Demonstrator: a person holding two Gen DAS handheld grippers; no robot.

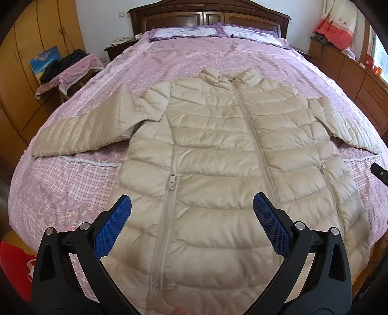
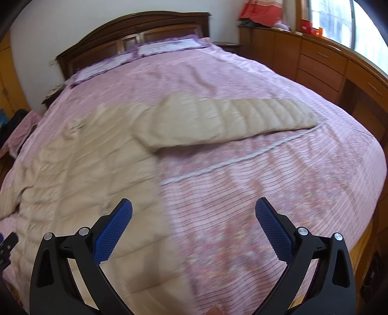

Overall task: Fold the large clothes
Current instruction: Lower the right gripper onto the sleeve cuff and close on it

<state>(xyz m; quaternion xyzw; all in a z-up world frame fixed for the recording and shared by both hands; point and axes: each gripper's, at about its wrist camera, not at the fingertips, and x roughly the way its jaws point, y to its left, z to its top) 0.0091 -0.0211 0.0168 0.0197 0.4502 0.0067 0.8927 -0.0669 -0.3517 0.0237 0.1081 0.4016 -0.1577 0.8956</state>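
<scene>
The bed [image 1: 97, 184] is covered by a pink patterned quilt [image 2: 266, 193], crossed by a white lace band. A beige down jacket [image 1: 218, 157] is laid flat on it, front up, zipped, sleeves spread sideways. Two purple-edged pillows [image 1: 184, 32] are set against the wooden headboard [image 1: 208, 14].

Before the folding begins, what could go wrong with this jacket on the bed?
1. The beige puffer jacket looks smooth and puffy, so the blue fingers may slip off or pinch only the top layer.
2. Its hem lies near the foot edge of the bed; a pull toward the person might drag it off.
3. Both sleeves lie spread wide, so a fold of the body first could leave them bunched underneath.
</scene>
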